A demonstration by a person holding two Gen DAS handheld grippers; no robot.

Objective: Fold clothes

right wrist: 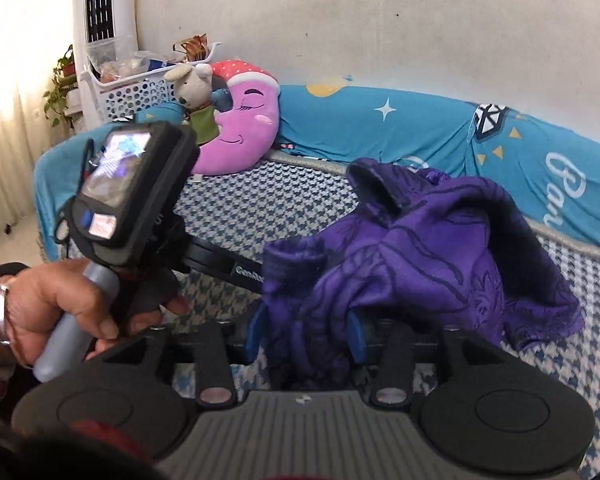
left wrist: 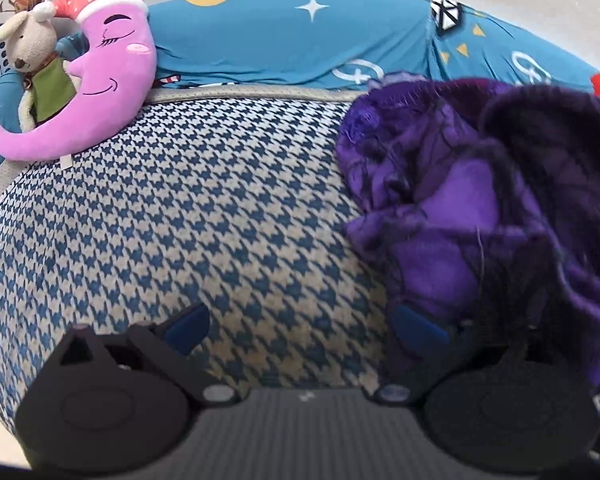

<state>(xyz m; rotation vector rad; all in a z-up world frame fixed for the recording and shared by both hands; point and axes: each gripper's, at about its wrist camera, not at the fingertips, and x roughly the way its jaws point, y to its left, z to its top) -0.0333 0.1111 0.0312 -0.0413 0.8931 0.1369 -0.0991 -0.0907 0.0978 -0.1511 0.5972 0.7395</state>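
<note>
Purple garment, soft and limp, lies crumpled on the houndstooth sofa seat; it looks light, likely to sag and slide wherever unsupported, so a hem or cuff edge seems the best hold. Right claw has a bunched fold between its blue pads, though I cannot tell whether they press it. Left claw stands apart, empty, its right pad at the cloth's edge. A hand grips the left tool's handle, tilting it down toward the seat.
</note>
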